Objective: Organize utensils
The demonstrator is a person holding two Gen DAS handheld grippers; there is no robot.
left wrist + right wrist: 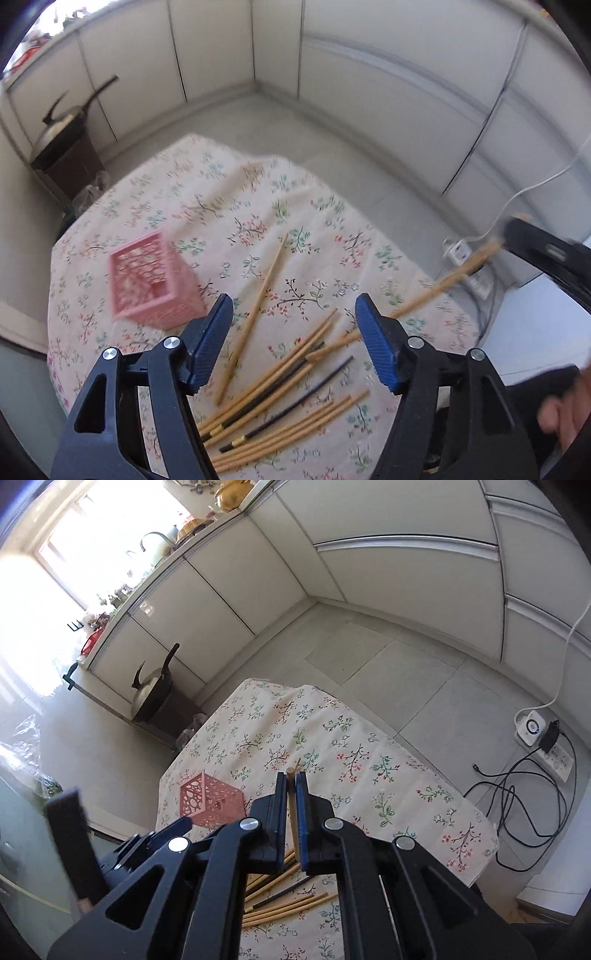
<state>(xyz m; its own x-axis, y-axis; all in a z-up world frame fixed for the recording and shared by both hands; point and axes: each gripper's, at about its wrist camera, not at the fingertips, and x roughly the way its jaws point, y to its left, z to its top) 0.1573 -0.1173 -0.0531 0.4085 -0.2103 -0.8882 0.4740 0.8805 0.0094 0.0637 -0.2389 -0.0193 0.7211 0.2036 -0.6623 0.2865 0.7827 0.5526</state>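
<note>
Right claw [291,805] clamped tight on one wooden chopstick [291,775], pink basket [210,805] ahead-left on bench [369,768]: keep stick upright over basket mouth before release; left claw [293,328] wide open, empty, above loose chopsticks [280,391].

Pink basket [149,278], floral cream tablecloth [229,206], tan and black chopsticks [284,384].
</note>
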